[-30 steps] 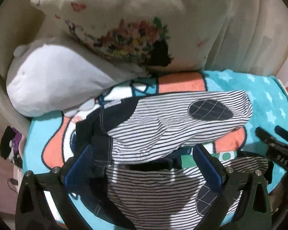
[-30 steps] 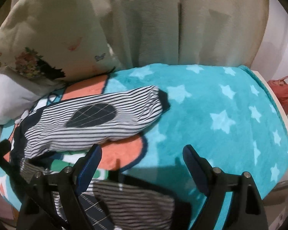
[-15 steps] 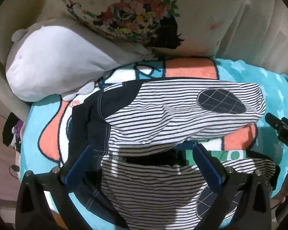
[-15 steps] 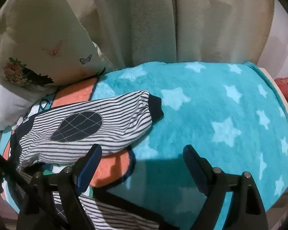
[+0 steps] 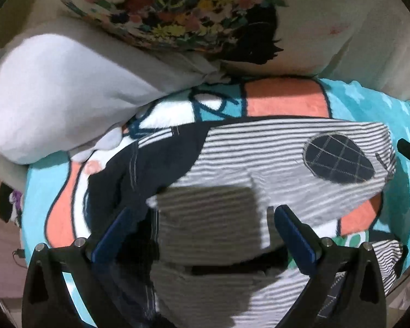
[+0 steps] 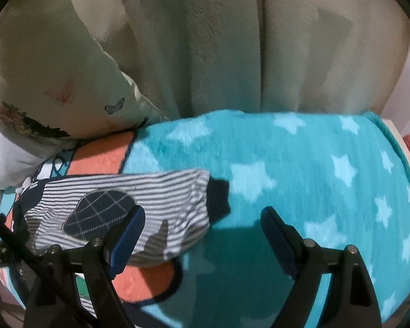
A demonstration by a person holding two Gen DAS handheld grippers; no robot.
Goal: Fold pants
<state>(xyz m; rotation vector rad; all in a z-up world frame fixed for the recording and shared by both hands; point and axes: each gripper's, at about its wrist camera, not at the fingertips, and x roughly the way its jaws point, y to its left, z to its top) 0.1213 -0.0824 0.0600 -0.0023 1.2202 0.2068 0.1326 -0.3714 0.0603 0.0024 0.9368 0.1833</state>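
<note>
Striped grey-and-white pants (image 5: 259,164) with navy waist and oval navy knee patches lie spread on a teal star blanket (image 6: 314,180). One leg stretches to the right; the other leg lies nearer, partly below my left gripper. My left gripper (image 5: 205,218) is open and empty, just above the pants' crotch area. My right gripper (image 6: 202,221) is open and empty, over the far leg's navy cuff (image 6: 218,199); its left finger overlaps the striped leg (image 6: 123,199).
A floral pillow (image 5: 191,13) and a white pillow (image 5: 54,95) lie at the back left. A cream curtain (image 6: 232,54) hangs behind the bed. The blanket's right edge (image 6: 404,164) drops off beside something red.
Both grippers moved forward and lower toward the pants. The far leg now sits closer in both views. Both stayed open.
</note>
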